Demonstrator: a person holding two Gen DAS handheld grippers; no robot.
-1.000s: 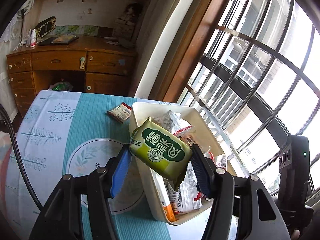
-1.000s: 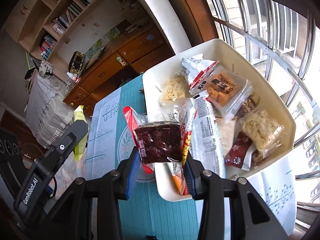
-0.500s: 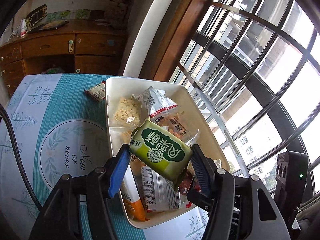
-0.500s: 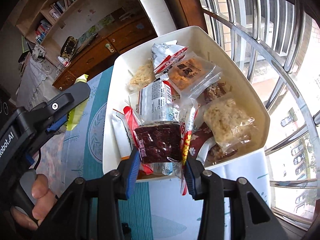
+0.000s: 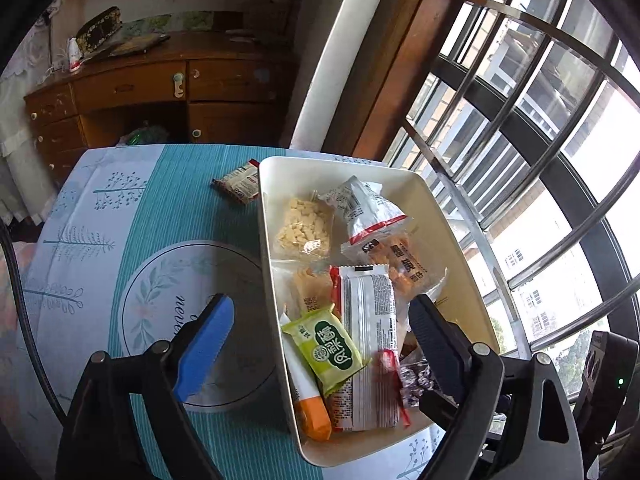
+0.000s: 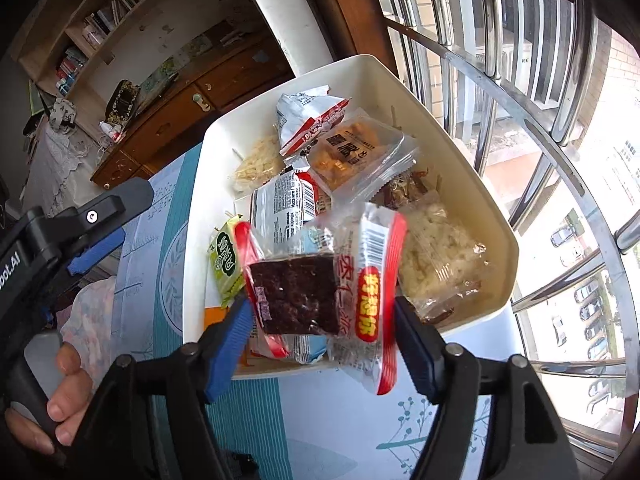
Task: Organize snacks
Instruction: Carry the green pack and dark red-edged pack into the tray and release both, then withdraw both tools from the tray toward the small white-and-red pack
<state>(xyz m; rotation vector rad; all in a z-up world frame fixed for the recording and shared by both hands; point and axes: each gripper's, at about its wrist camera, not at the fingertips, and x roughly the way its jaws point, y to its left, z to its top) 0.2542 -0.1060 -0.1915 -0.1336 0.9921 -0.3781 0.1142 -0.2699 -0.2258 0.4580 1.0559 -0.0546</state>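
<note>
Snacks fill a white bin (image 5: pixel 460 240) on a teal tablecloth (image 5: pixel 168 208) by the window: a green packet (image 5: pixel 332 346) lies on a long white wrapper (image 5: pixel 370 320). The left gripper (image 5: pixel 320 344), jaws opening, stands spread above it, pinching nothing. Only the left view shows a stray packet (image 5: pixel 238 188) beside the bin. Only the right view shows the right gripper (image 6: pixel 324 328), jaws opening, with a dark red-edged packet (image 6: pixel 316 284) loose between them, and the hand (image 6: pixel 56 400) holding the other tool.
</note>
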